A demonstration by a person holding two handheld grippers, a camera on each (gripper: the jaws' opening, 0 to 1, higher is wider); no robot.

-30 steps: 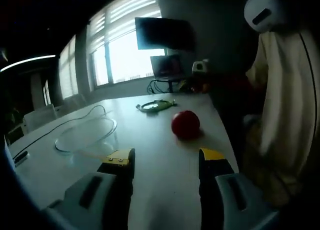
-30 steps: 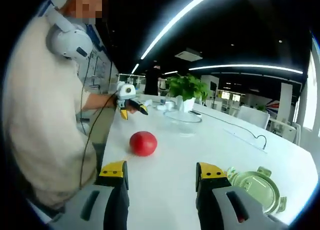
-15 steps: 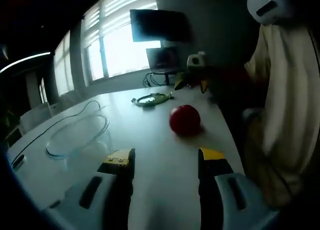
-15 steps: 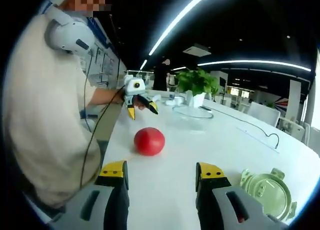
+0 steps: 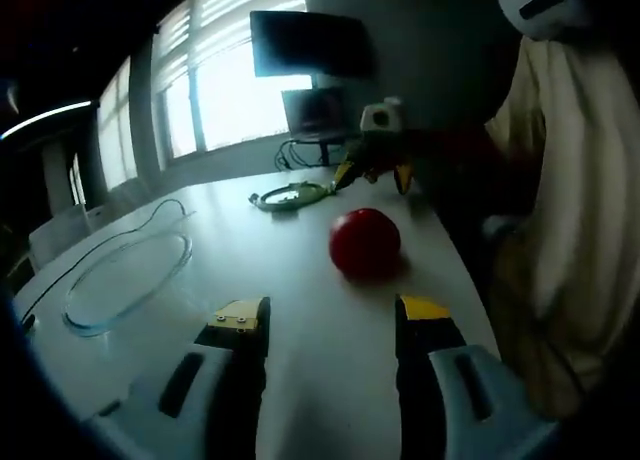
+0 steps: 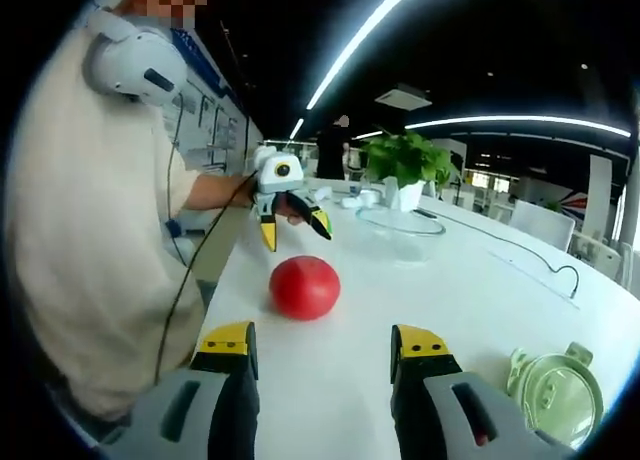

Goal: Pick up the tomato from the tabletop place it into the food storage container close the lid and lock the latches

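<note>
Potted plant [image 6: 405, 165] far end of table [image 6: 480, 310]; monitor [image 5: 305, 45] by window [image 5: 215, 90]; cable [image 6: 520, 255].

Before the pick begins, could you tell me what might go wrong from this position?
The tomato is round and sits free on the white table, so a nudge from one jaw could roll it toward the near edge. Both the left gripper and the right gripper point at it, open, and might collide. The lid lies near the right gripper and could get knocked.

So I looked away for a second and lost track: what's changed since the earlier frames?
Both open grippers have closed in on the tomato from opposite sides: the left gripper looms larger beyond it, and the right gripper has come into sight. Nothing grasped. Tomato, glass container and lid stay put.
</note>
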